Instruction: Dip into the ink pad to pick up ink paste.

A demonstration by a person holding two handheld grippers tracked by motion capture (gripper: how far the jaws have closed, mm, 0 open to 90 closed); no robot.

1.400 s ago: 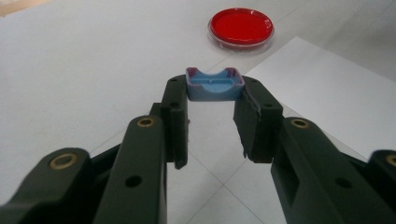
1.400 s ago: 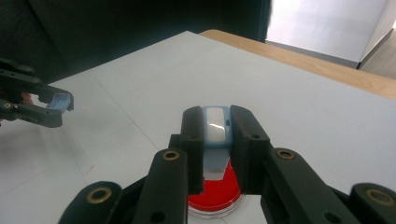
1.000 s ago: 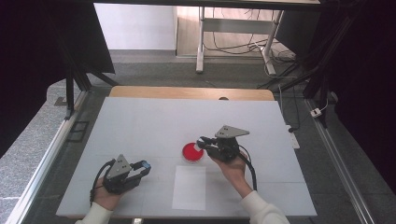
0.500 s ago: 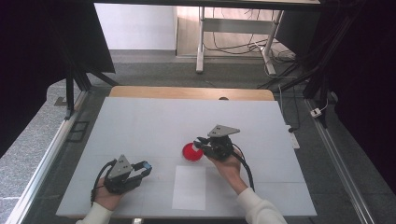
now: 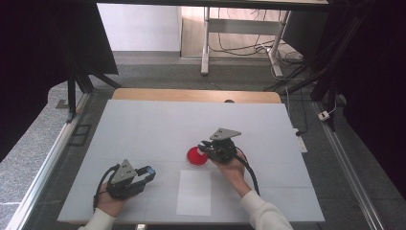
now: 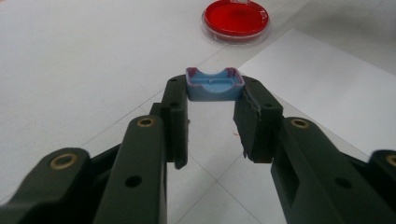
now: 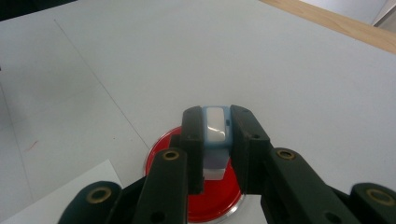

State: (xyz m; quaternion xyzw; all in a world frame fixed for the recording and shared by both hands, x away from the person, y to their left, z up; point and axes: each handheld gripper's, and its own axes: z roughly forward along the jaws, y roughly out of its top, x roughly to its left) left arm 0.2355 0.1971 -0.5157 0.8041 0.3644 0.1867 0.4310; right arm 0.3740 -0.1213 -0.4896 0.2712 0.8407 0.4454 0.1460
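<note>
A round red dish (image 5: 195, 156) (image 6: 237, 19) (image 7: 212, 200) lies near the middle of the white table (image 5: 153, 129). My right gripper (image 5: 205, 146) (image 7: 217, 122) hovers over the dish's right edge, pointing left, shut on a small light-blue and white block (image 7: 215, 128). At the front left, my left gripper (image 5: 147, 173) (image 6: 215, 95) rests low by the table, pointing right toward the dish. It is shut on a blue U-shaped piece (image 5: 150, 170) (image 6: 214, 83) held across its jaw tips.
A white sheet of paper (image 5: 194, 191) (image 6: 327, 88) (image 7: 70, 193) lies flat in front of the dish, between the two hands. A wooden strip (image 5: 196, 96) runs along the table's far edge. Cables trail from both grippers.
The right gripper has shifted a little to the left and sunk closer over the red dish, still holding its block. The left gripper and the dish have stayed put.
</note>
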